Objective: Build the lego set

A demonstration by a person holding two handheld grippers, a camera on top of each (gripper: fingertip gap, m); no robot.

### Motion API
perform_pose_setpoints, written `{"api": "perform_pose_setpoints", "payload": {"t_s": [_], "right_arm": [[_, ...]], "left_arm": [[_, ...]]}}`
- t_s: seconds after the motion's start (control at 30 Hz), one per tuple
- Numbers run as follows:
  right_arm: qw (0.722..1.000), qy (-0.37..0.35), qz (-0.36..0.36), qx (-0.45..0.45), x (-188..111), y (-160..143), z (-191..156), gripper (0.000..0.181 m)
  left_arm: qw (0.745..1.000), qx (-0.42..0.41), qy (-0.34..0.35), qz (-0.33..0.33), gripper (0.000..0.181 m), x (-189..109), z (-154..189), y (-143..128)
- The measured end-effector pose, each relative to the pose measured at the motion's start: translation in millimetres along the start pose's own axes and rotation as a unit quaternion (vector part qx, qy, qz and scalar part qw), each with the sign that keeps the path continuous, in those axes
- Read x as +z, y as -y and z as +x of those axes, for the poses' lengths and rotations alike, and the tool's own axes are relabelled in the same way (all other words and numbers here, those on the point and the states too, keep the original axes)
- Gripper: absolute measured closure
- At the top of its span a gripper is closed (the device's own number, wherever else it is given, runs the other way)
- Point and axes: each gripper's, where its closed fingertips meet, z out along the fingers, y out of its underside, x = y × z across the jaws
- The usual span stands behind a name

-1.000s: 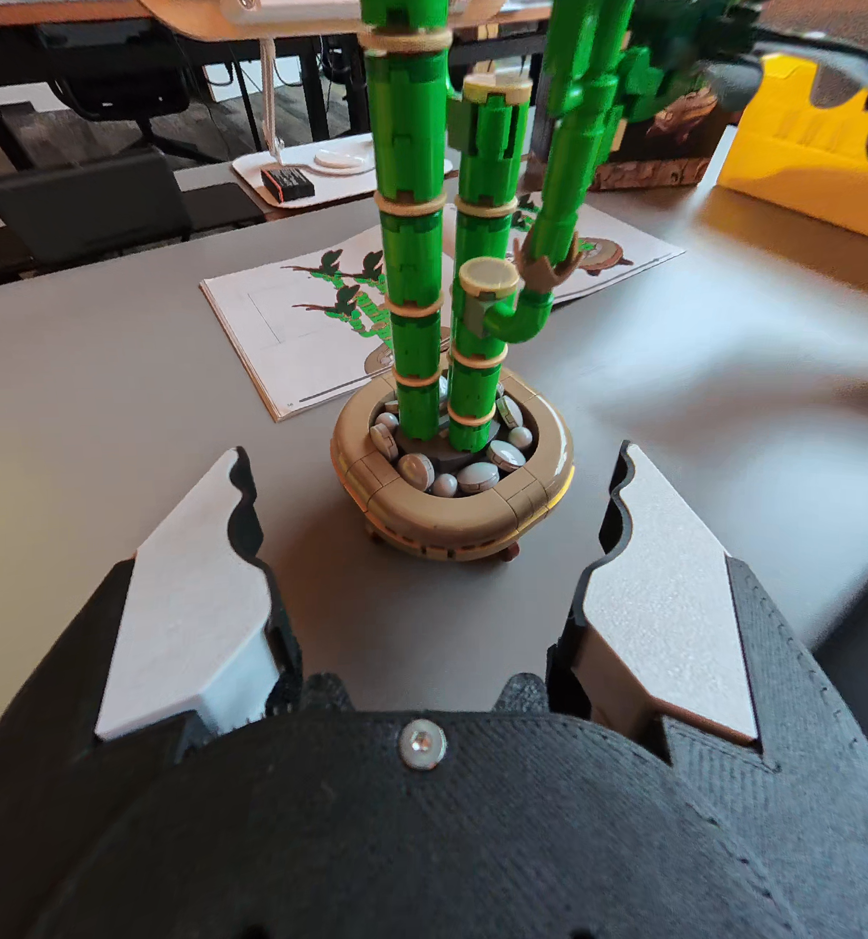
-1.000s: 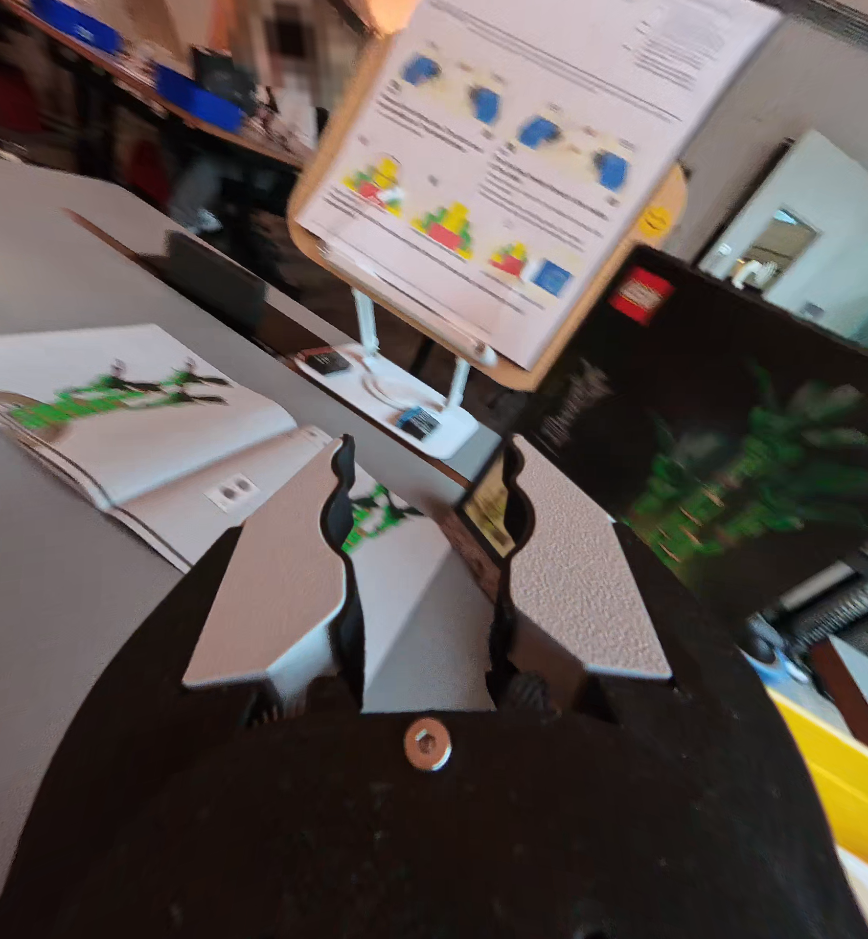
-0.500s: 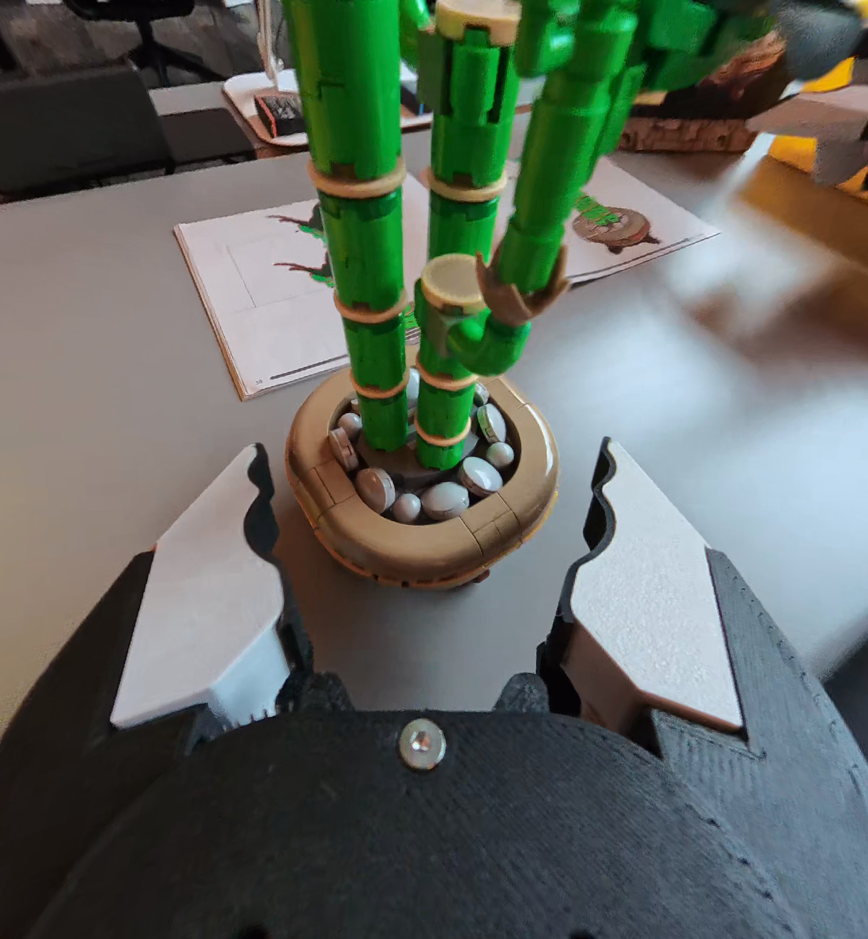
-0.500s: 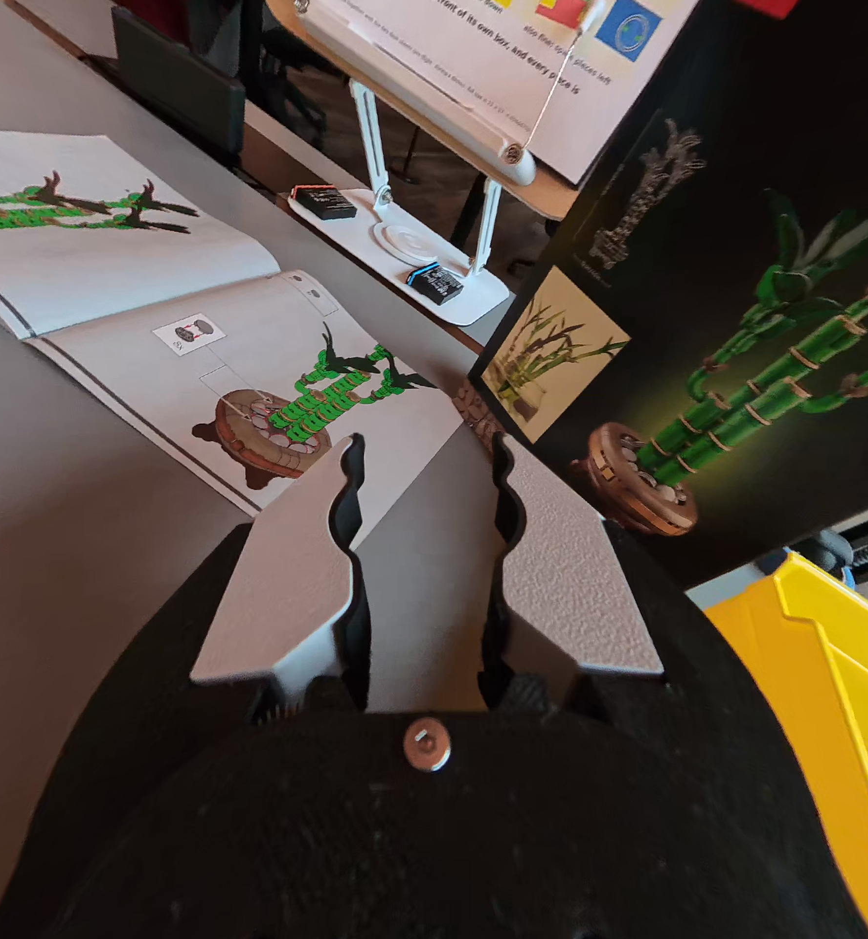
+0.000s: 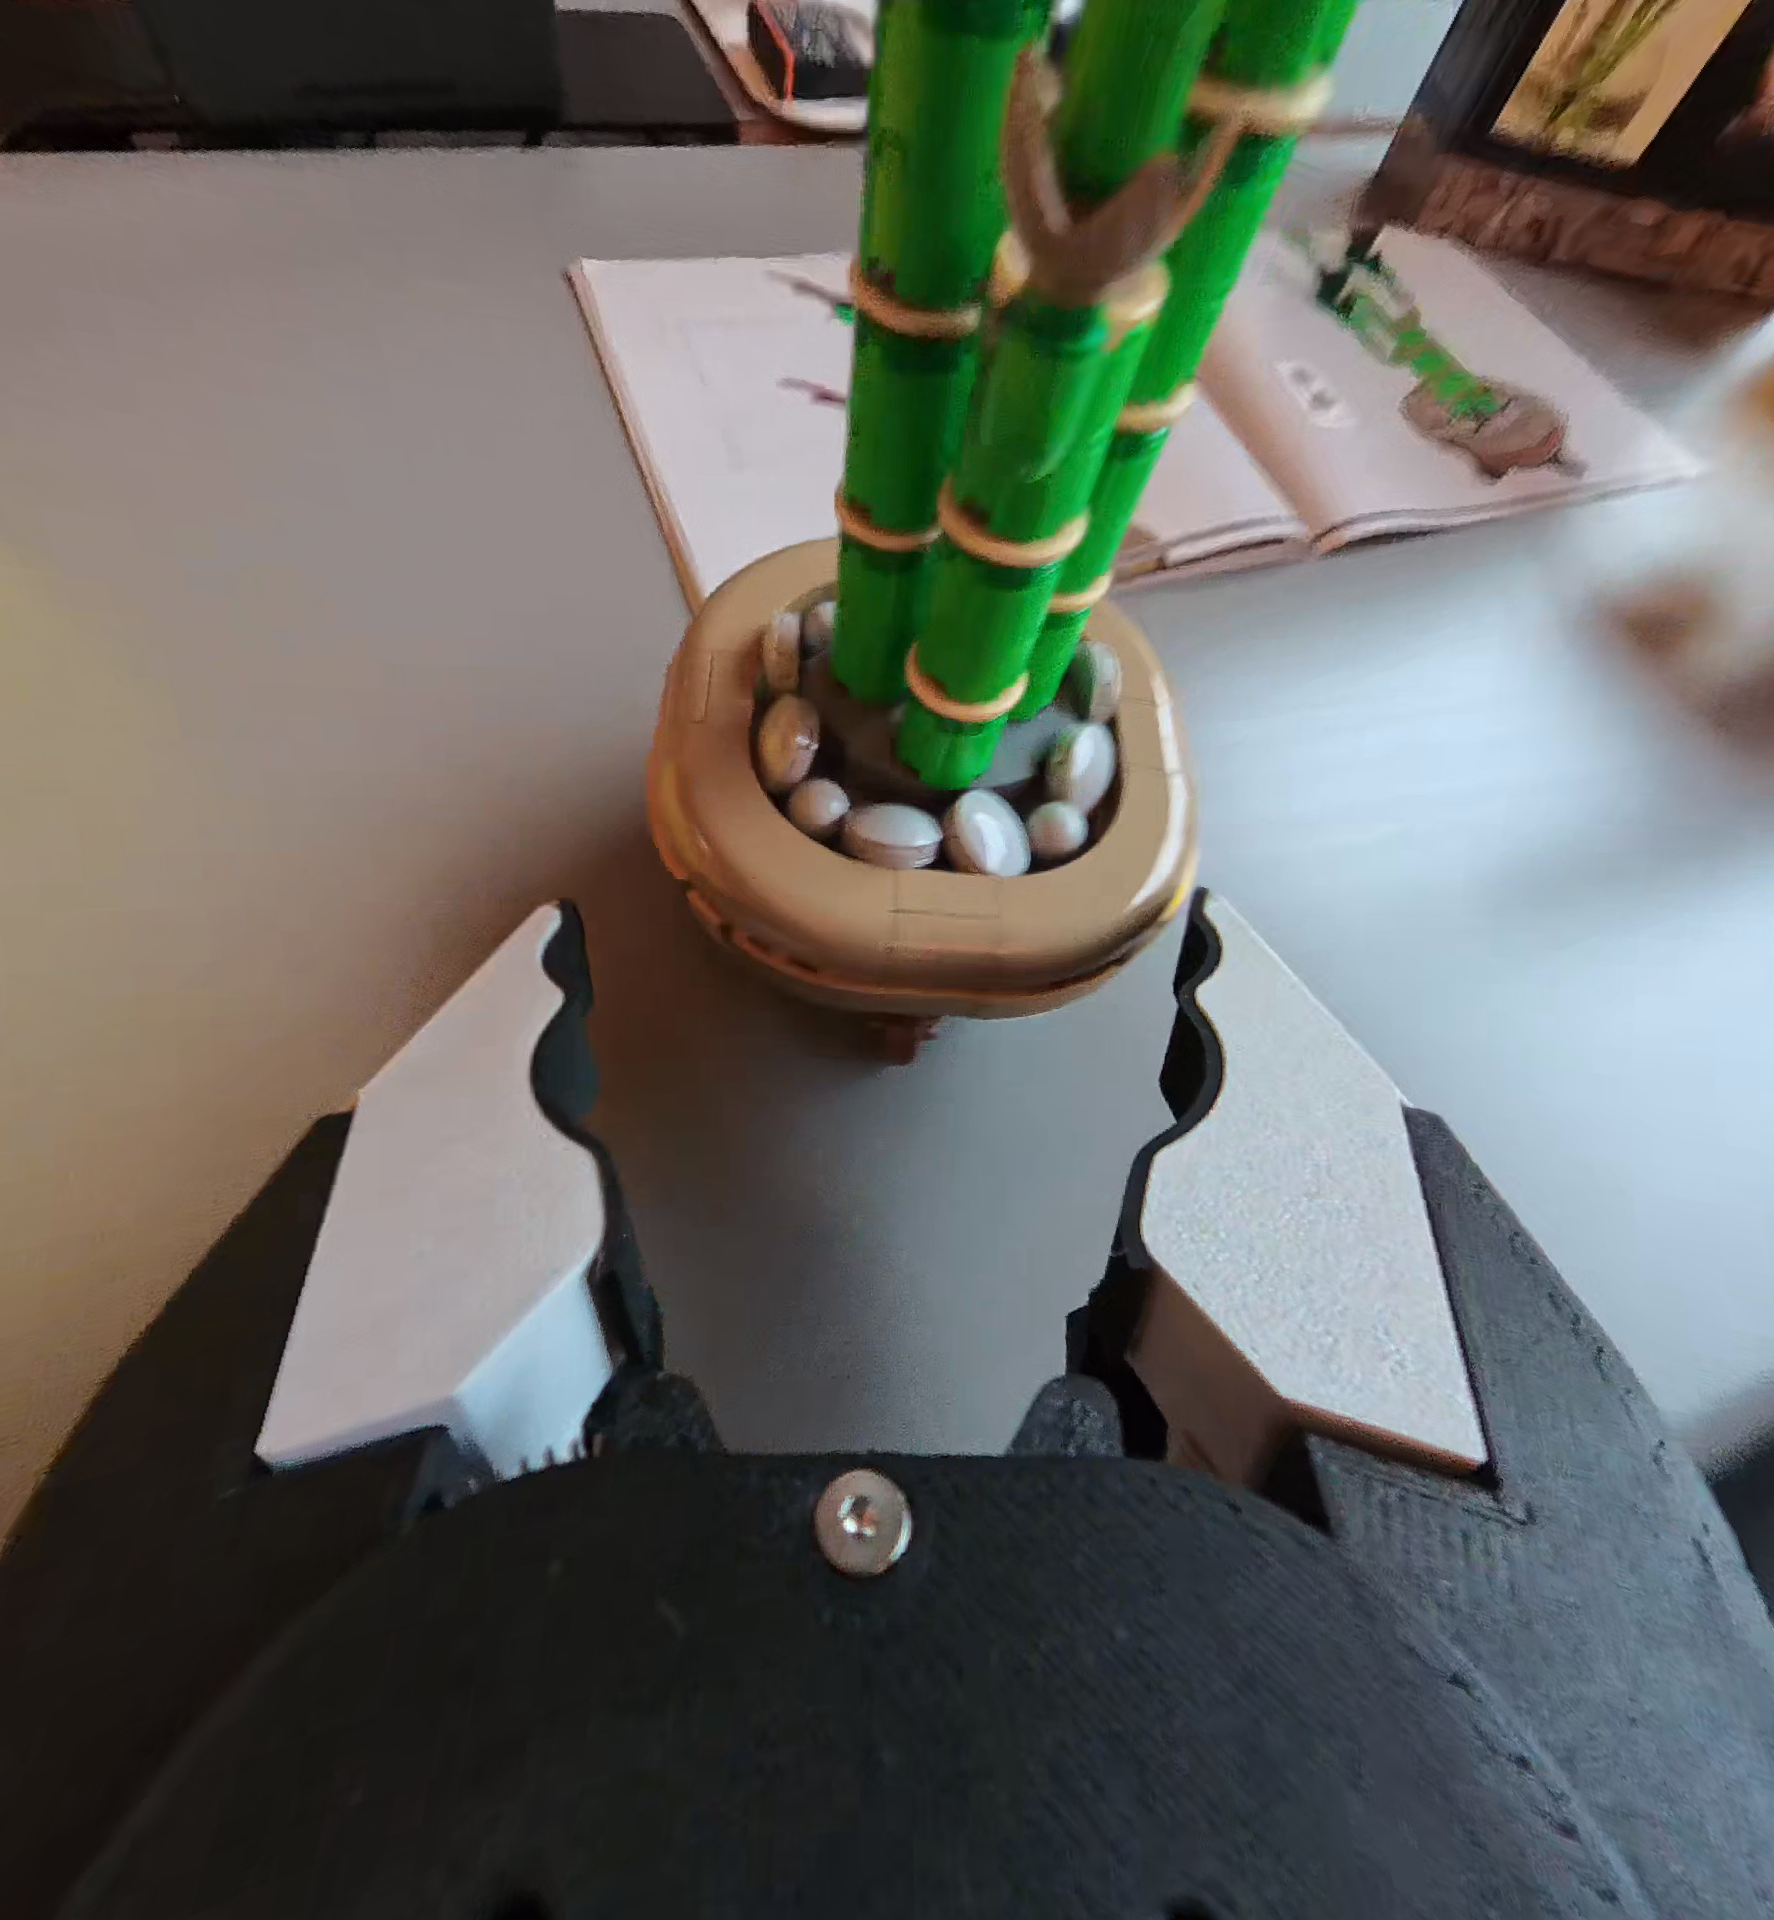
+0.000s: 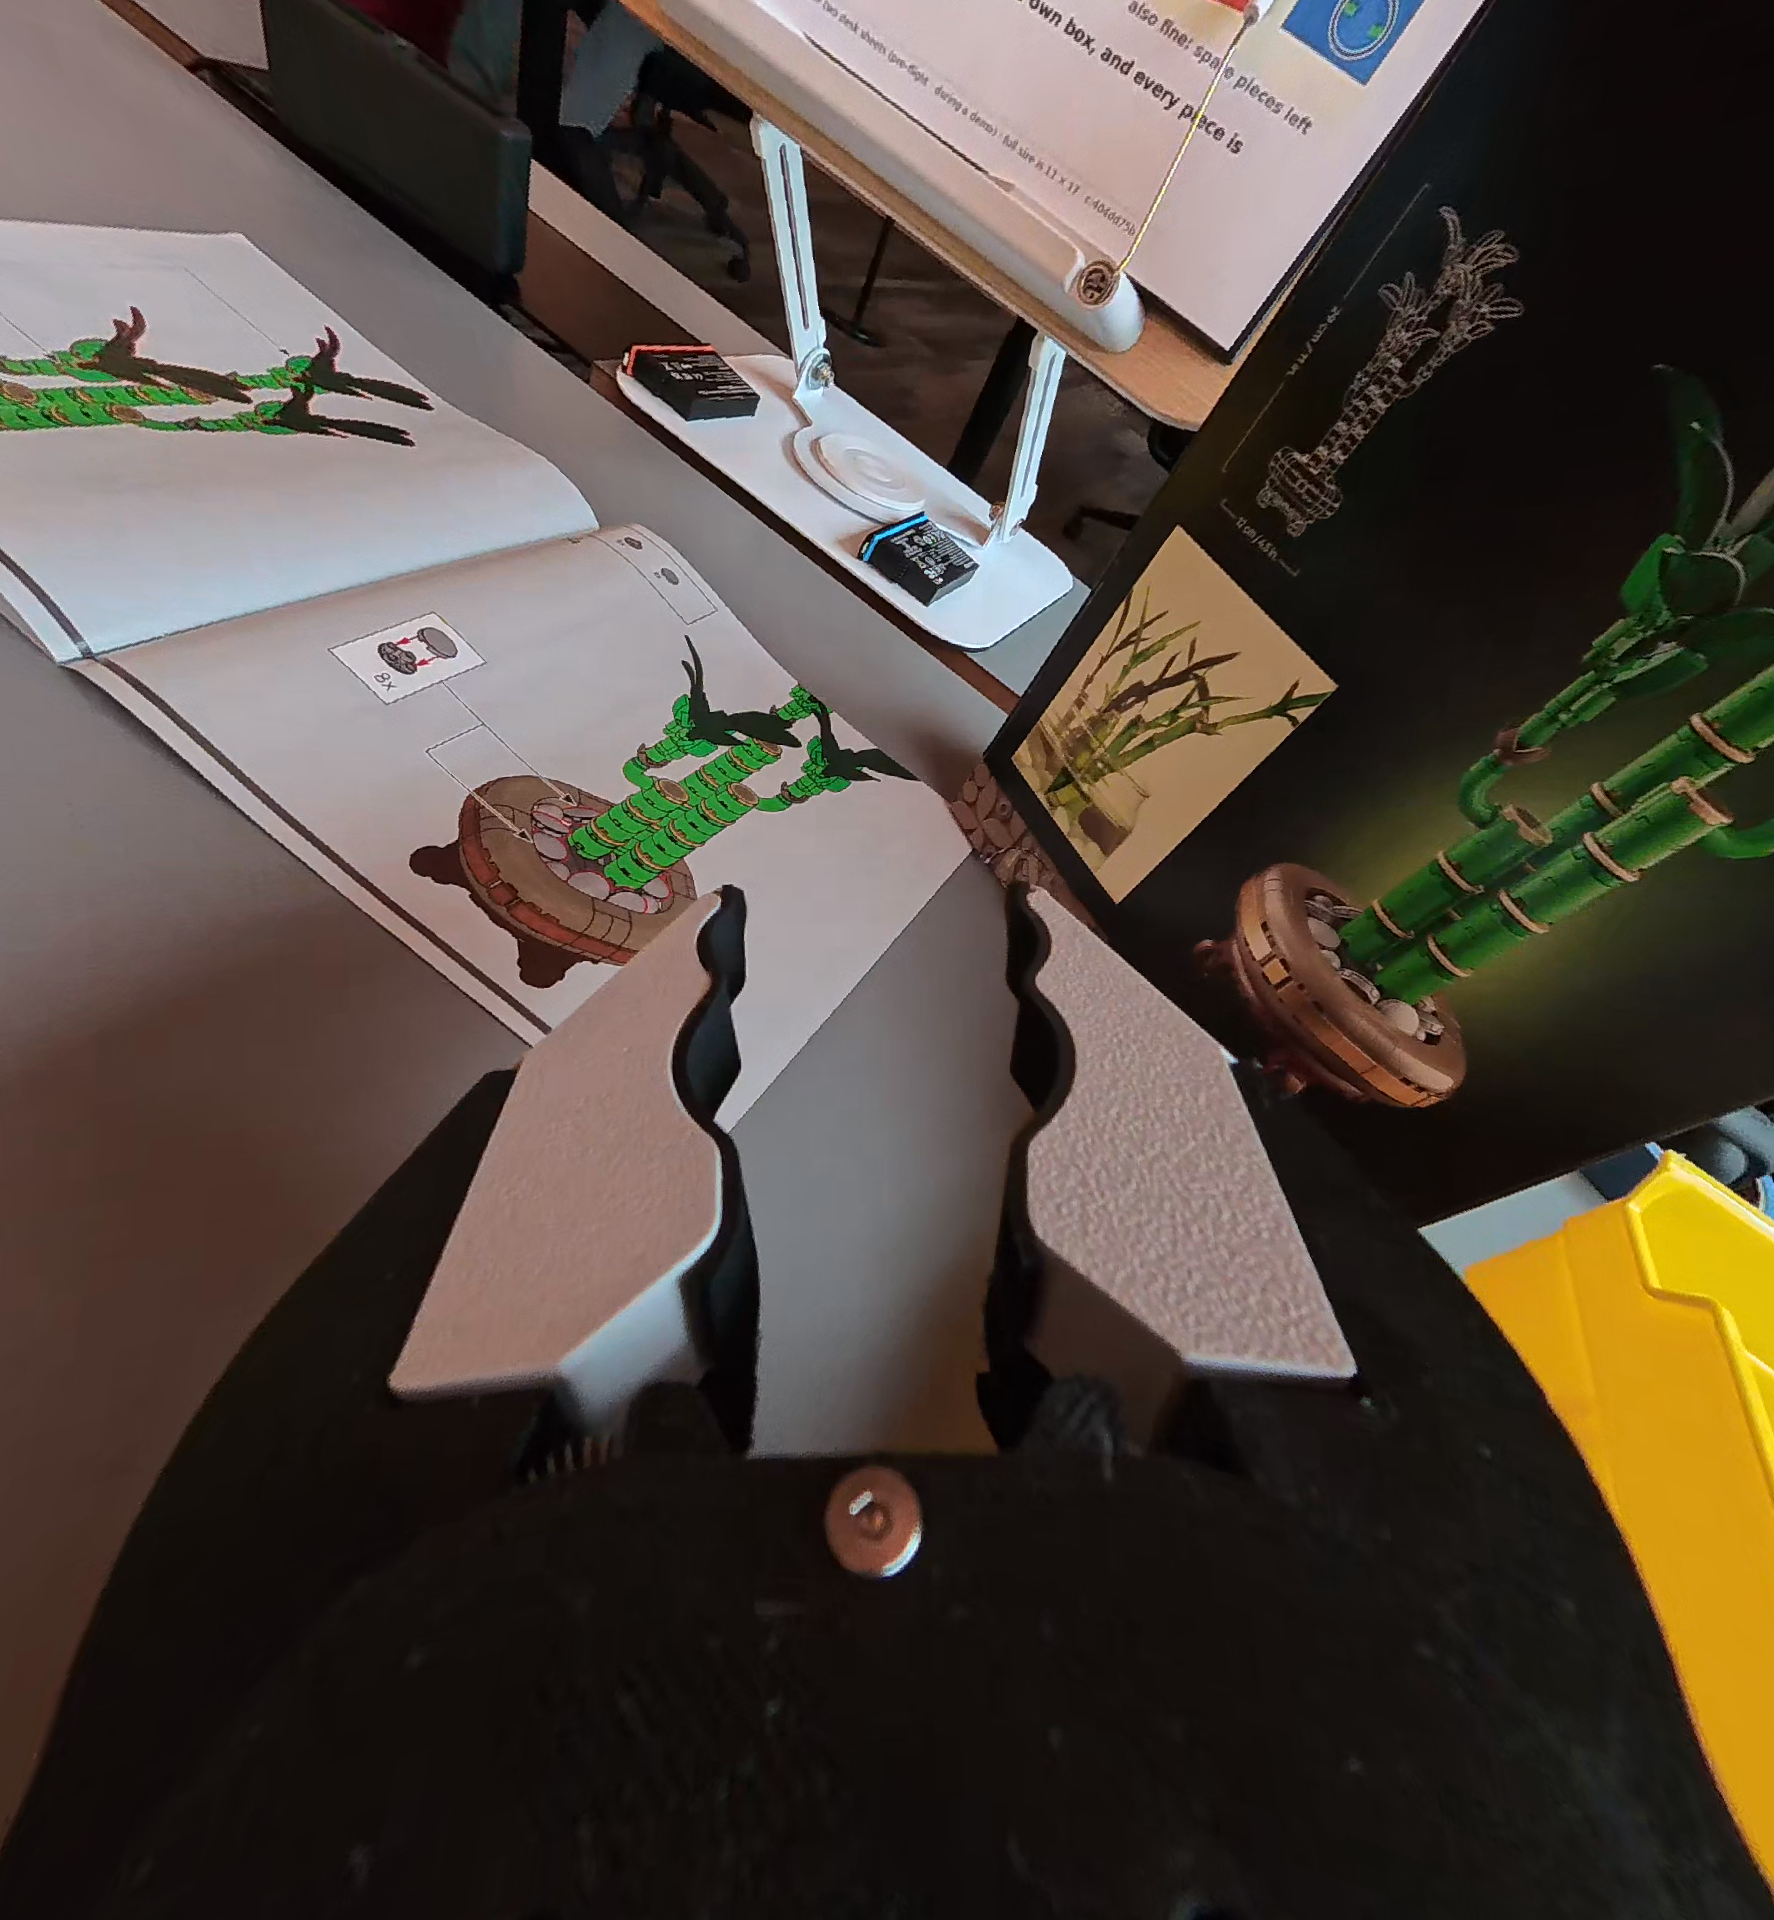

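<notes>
Left gripper [image 5: 878, 925] spread wide, empty, just short of tan brick-built pot [image 5: 924, 914] holding green bamboo stalks [image 5: 966, 468], contact unclear through blur; right gripper [image 6: 872, 914] partly spread, empty, above grey table [image 6: 135, 935].

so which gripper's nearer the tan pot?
Left. The left gripper sits open right in front of the tan pot. The right gripper faces the instruction booklet; no pot in its view.

Grey table [image 6: 83, 831]. At its far edge, a white stand base [image 6: 862, 499] carrying two small black battery-like blocks, one red-edged [image 6: 691, 379], one blue-edged [image 6: 919, 556]. White struts rise to a tilted board with a printed sheet [image 6: 1122, 94]. Yellow plastic bin [image 6: 1693, 1455] at right.
</notes>
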Motion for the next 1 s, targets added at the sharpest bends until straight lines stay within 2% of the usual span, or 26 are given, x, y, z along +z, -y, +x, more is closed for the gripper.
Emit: {"api": "perform_pose_setpoints", "payload": {"t_s": [0.1,0.2,0.27,0.4,0.43,0.47,0.7,1.0], "right_arm": [[1.000,0.003,-0.002,-0.003,1,0,-1,0.131],[1.000,0.006,-0.001,-0.006,1,1,-3,0.131],[1.000,0.007,-0.001,-0.008,1,2,-4,0.131],[1.000,0.006,0.000,-0.013,0,3,-3,0.131],[1.000,0.006,0.000,-0.013,0,4,-3,0.131],[1.000,0.006,0.001,-0.012,0,4,-3,0.131],[1.000,0.015,-0.004,-0.010,3,2,-7,0.131],[1.000,0.018,-0.004,-0.015,3,3,-8,0.131]], "left_arm": [[0.998,-0.013,-0.031,0.048,0.069,-5,7,17],[0.997,0.012,-0.017,0.071,0.058,-4,5,32],[0.998,0.025,-0.008,0.055,0.053,5,3,32],[0.999,0.046,0.025,-0.013,0.051,22,-5,15],[0.999,0.045,0.022,-0.017,0.056,23,-3,13],[0.999,0.043,0.013,-0.017,0.068,22,-1,13],[0.999,0.017,0.051,-0.002,0.068,20,-32,17],[0.998,0.008,0.065,0.010,0.068,41,-72,37]]}}
